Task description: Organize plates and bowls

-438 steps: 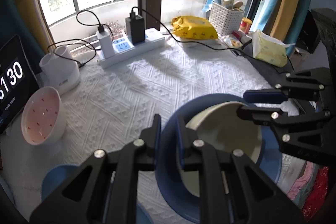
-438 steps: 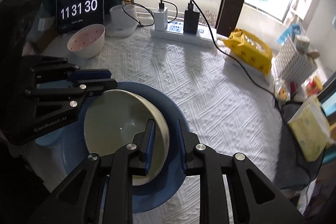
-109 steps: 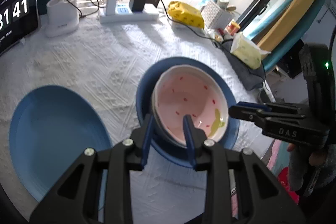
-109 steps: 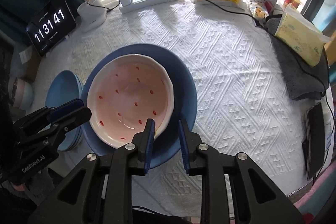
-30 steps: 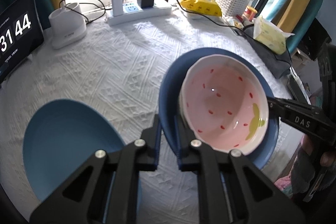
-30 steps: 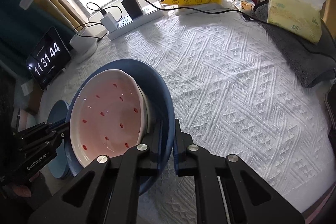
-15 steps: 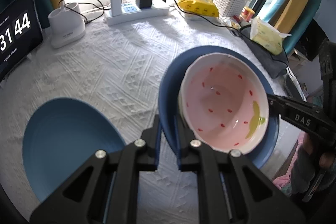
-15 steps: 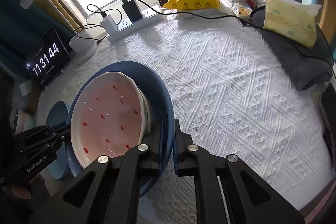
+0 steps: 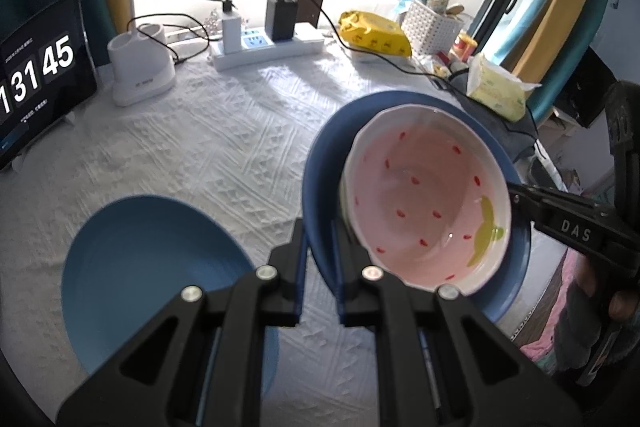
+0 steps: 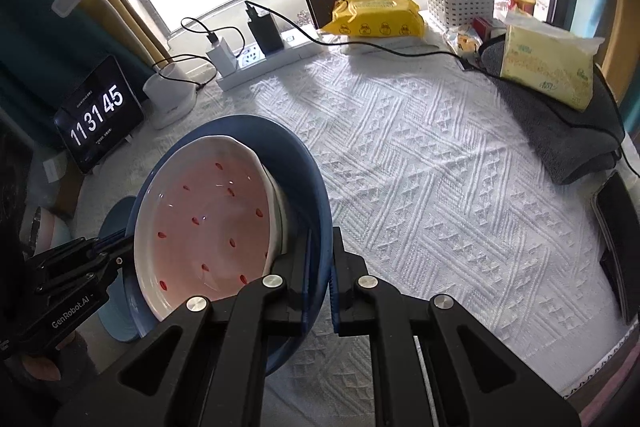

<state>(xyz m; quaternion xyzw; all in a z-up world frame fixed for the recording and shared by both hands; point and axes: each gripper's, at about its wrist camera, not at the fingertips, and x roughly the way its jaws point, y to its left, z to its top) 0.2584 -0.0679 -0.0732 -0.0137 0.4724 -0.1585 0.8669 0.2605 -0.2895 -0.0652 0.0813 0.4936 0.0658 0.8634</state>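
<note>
Both tongs are clamped on the rim of one blue plate: the left tongs (image 9: pixel 319 243) pinch its left edge, the right tongs (image 10: pixel 320 263) its right edge, jaws nearly closed with only the thin rim between them. The blue plate (image 9: pixel 320 163) carries a pink bowl (image 9: pixel 424 199) with red flecks, nested in a pale bowl (image 10: pixel 280 199) whose rim just shows beneath it.

Compared with a second ago, the plate and its bowls have come up off the white tablecloth (image 10: pixel 440 187) and sit higher and tilted in both views; a few seconds back the plate lay flat and only the pink bowl was between open jaws. So the bowls look stacked, and the whole pile is now being carried as one load.

On the table to the left lies a second blue plate (image 9: pixel 152 267), bare. My guess is the load goes onto it next. Its tilt leans the bowls toward the right tongs, so levelling matters. Far off stand the clock (image 9: pixel 36 75) and power strip (image 9: pixel 268 47).
</note>
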